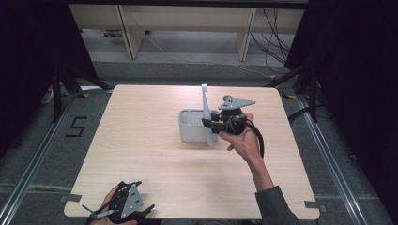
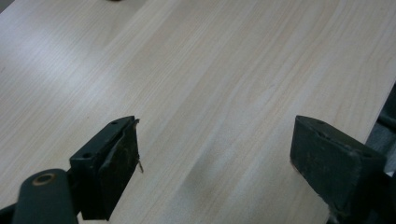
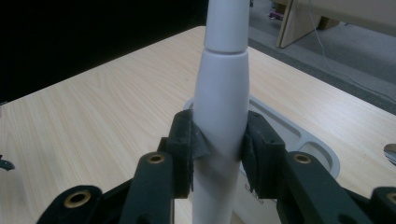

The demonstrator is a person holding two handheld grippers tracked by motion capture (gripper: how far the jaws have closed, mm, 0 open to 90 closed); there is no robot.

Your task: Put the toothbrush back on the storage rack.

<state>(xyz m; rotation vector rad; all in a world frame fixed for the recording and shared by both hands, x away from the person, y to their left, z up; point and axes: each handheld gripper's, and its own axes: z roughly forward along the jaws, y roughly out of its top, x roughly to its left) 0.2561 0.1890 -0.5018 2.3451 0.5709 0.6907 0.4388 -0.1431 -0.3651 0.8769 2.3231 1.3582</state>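
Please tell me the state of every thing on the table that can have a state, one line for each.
Long white plastic handle: upright, clamped by right gripper.
Grey plastic holder box: standing on the table, top open.
Right gripper: shut on the handle.
Left gripper: open, holding nothing.

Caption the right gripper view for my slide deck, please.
Right tongs shut on an upright white utensil handle above a grey holder on the wooden table.

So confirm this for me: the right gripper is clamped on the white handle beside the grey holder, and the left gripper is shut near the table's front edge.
One thing is wrong: the left gripper is open, not shut. The left gripper view shows its jaws wide apart with bare table between them. The rest holds: the right gripper is clamped on the white handle beside the grey holder.
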